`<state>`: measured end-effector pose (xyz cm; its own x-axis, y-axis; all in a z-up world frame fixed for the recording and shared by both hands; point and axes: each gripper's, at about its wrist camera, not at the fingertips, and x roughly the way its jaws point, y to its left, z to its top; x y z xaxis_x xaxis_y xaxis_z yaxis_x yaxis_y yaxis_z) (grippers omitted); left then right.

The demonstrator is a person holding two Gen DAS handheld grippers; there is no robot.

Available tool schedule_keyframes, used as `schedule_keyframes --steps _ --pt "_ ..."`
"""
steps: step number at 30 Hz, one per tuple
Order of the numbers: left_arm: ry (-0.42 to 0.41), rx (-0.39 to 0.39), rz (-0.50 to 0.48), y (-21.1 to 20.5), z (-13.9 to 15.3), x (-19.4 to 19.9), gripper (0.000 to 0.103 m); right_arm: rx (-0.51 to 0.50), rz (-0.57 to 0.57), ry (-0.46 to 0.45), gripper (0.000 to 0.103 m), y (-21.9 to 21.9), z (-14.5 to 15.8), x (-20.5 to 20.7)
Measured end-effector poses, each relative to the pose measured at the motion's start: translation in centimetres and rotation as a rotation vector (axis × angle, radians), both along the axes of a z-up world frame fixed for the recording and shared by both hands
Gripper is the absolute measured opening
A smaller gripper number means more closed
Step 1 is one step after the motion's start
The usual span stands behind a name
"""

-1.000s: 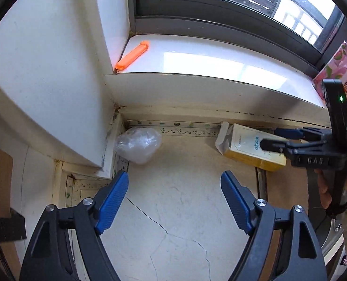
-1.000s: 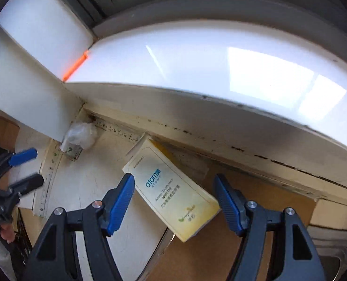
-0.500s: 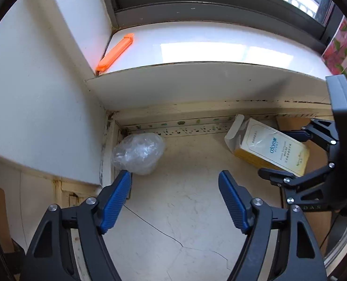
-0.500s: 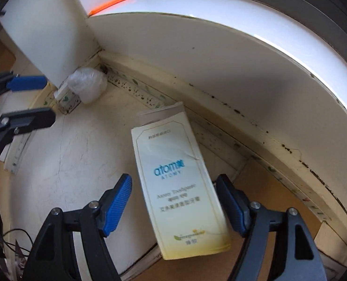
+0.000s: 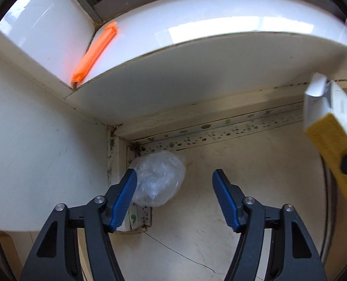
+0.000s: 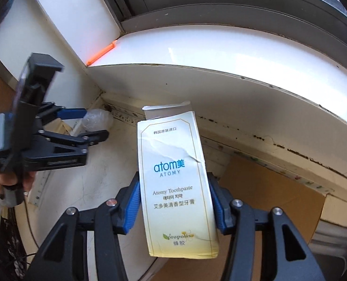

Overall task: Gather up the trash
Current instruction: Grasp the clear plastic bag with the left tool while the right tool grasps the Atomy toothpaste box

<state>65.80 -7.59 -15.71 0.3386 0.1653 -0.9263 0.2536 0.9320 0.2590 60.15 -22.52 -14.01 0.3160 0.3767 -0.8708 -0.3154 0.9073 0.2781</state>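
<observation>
Closing on the toothpaste box [image 6: 177, 187], the right claw [image 6: 175, 207] grips its sides; the box is lifted. The left claw [image 5: 173, 196] has been narrowing, half wide, around a crumpled plastic bag [image 5: 158, 178], touching only its left pad.

Counter [image 5: 255, 187]: cream, cracked, grimy along its back edge. Crumpled clear plastic bag [image 5: 159, 178] lies in its back left corner, against the wall. Above, white windowsill [image 5: 220, 11] carries an orange clip [image 5: 93, 53] at its left end, against the side wall.
</observation>
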Motion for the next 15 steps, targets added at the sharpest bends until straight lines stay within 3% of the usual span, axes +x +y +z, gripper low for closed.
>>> schedule_keyframes --steps 4,6,9,15 --pt "-0.007 0.069 -0.002 -0.3 -1.2 0.3 0.048 -0.004 0.011 -0.004 0.052 0.3 -0.2 -0.4" --pt "-0.02 0.095 0.007 -0.2 -1.5 0.3 0.033 0.0 0.009 0.004 0.052 0.1 -0.3 -0.7" --pt "-0.03 0.047 0.035 0.4 -0.9 0.0 0.021 -0.002 0.011 0.007 0.052 -0.2 -0.1 -1.6" --pt "-0.035 -0.045 0.098 1.6 1.4 -2.8 0.016 0.014 -0.01 0.007 0.052 0.1 0.8 -3.0"
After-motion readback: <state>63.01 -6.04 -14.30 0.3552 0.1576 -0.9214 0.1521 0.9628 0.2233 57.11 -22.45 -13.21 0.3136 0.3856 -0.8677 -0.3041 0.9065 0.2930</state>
